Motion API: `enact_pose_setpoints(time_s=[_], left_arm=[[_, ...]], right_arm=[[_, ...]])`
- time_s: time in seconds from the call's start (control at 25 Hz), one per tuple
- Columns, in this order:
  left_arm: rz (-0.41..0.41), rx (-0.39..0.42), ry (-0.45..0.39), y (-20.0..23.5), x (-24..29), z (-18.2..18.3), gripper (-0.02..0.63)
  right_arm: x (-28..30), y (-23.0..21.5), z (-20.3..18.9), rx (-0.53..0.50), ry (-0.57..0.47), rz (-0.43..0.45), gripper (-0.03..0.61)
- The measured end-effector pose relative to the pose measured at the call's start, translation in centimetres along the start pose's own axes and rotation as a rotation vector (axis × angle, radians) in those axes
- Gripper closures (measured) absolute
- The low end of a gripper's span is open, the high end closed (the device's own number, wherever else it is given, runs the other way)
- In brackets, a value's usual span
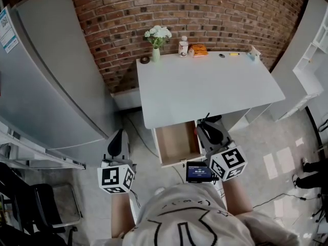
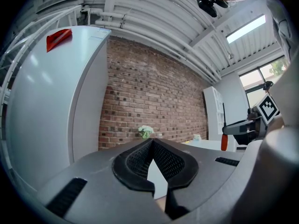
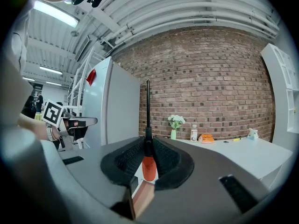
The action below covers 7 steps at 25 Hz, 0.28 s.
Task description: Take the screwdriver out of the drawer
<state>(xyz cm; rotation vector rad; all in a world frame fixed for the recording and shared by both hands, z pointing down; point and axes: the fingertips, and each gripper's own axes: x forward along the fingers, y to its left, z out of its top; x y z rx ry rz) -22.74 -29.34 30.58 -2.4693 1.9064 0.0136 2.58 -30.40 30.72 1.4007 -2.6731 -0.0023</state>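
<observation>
Drawer [image 1: 177, 143] open under table [image 1: 205, 88]; screwdriver [image 3: 148, 113] upright in right claw [image 3: 148, 143].

A white table [image 1: 205, 94] stands against a brick wall [image 1: 205, 14]. Along its far edge, from left to right, there are a dark ring [image 1: 145, 60], a green vase [image 1: 156, 55] with white flowers [image 1: 158, 33], a white bottle [image 1: 183, 46], an orange packet [image 1: 198, 50], a small dark thing [image 1: 222, 55] and a yellow pen [image 1: 234, 54]. A small pale figure [image 1: 253, 54] stands at the far right corner. A big grey fridge [image 1: 51, 76] stands left of the table. A white shelf [image 1: 312, 60] stands at the right. A black chair [image 1: 43, 204] is near, at the left. A thin cable [image 1: 137, 132] lies on the tiled floor [image 1: 277, 152].
</observation>
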Motion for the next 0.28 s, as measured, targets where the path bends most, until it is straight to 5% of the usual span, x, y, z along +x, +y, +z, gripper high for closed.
enact_pose_setpoints(time_s=[0.28], left_arm=[[-0.008, 0.0, 0.002, -0.14, 0.28, -0.18, 0.606]], right_arm=[[0.24, -0.13, -0.06, -0.012, 0.009, 0.004, 0.522]])
